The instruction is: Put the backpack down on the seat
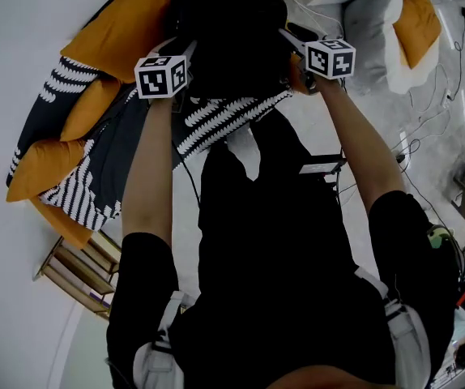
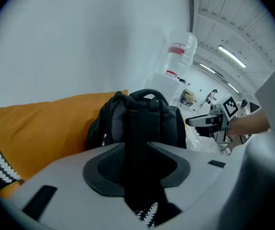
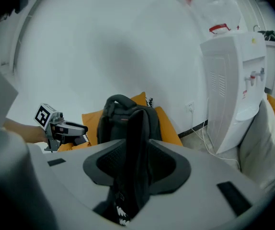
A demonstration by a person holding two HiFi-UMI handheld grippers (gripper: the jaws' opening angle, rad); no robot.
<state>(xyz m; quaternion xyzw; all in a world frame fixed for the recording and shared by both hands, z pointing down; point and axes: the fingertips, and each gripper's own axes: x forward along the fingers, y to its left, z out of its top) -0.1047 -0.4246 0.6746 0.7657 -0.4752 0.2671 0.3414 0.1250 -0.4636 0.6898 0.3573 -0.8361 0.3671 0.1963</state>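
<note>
Nearest in the head view is the person's black shirt (image 1: 273,266), with both arms stretched toward the far side. The backpack (image 1: 228,31) sits on the seat, on a striped blanket (image 1: 216,124) and against an orange cushion (image 1: 111,43). The left tongs (image 1: 185,53) and right tongs (image 1: 292,36) flank it closely.

In the left gripper view the jaws stand spread. A dark strap (image 2: 136,176) runs through the gap, not pinched (as far as I can judge), and the pack stands upright just beyond.

The right gripper view shows much the same: jaws wide, a strap loose between them, a water dispenser (image 3: 233,80) off to the right.

The setting-down looks done. Next, I'd say, the tongs must draw back clear of the straps without tugging the pack over.
</note>
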